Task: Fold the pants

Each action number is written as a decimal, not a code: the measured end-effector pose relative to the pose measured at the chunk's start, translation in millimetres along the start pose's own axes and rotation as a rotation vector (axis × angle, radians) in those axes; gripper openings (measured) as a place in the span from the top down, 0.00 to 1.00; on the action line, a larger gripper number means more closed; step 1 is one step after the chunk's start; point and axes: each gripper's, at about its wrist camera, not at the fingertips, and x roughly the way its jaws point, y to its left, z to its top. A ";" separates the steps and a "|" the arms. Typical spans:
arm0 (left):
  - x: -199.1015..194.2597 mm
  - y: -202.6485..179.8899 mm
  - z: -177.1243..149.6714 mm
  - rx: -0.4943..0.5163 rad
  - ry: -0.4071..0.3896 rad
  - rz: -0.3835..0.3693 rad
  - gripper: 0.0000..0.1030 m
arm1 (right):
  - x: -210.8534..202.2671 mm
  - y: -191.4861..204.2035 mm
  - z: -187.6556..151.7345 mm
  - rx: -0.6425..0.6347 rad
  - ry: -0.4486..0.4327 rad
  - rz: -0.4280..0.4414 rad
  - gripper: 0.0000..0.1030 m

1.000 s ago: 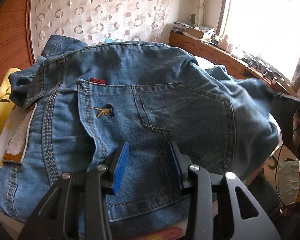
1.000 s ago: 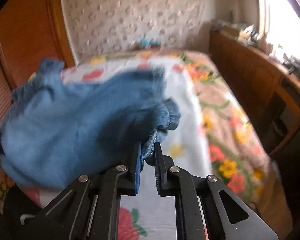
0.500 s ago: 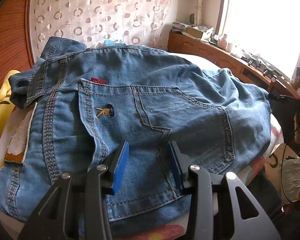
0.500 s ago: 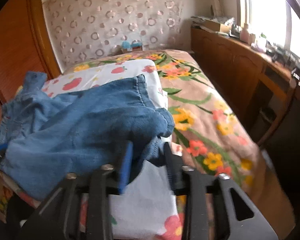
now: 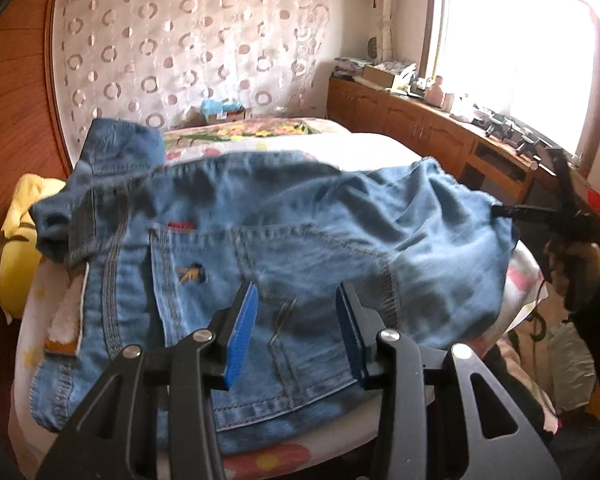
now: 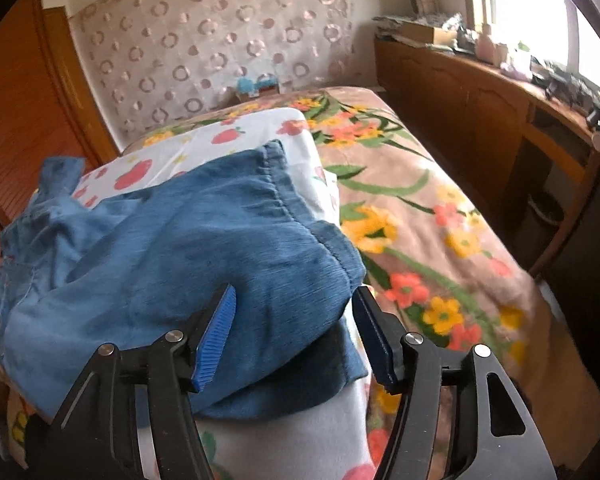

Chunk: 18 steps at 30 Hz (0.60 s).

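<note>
Left wrist: left gripper (image 5: 296, 320) fingers apart over blurred pants (image 5: 300, 236). Right gripper (image 6: 294, 328) likewise spread, pants' underside hidden.

Place: I'm looking into a home bedroom.
Bed (image 6: 440, 216): flowered blanket, with a strawberry-print sheet (image 6: 204, 152) on top.
Behind the bed: curtain (image 5: 188, 52) with a ring pattern.
Right of the bed: wooden cabinets (image 5: 412, 128) with cluttered tops, under a bright window (image 5: 516, 48).
Left of the bed: wood panelling (image 6: 16, 120).
</note>
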 end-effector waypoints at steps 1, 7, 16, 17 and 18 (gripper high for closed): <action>-1.4 -0.8 2.9 0.004 -0.005 0.002 0.62 | 1.2 -2.1 0.1 0.011 0.001 0.006 0.40; -6.1 -7.2 14.3 0.015 -0.025 0.000 0.62 | 2.3 -5.5 2.0 0.017 -0.006 0.027 0.40; -10.3 -11.0 16.0 0.023 -0.037 0.004 0.62 | -1.1 0.4 8.5 -0.037 -0.036 0.016 0.93; -10.4 -10.9 15.4 0.022 -0.037 0.005 0.62 | -3.8 1.0 9.4 -0.040 -0.050 0.017 0.96; -10.3 -10.0 15.1 0.020 -0.037 0.006 0.62 | -7.7 1.6 10.5 -0.043 -0.071 0.013 0.97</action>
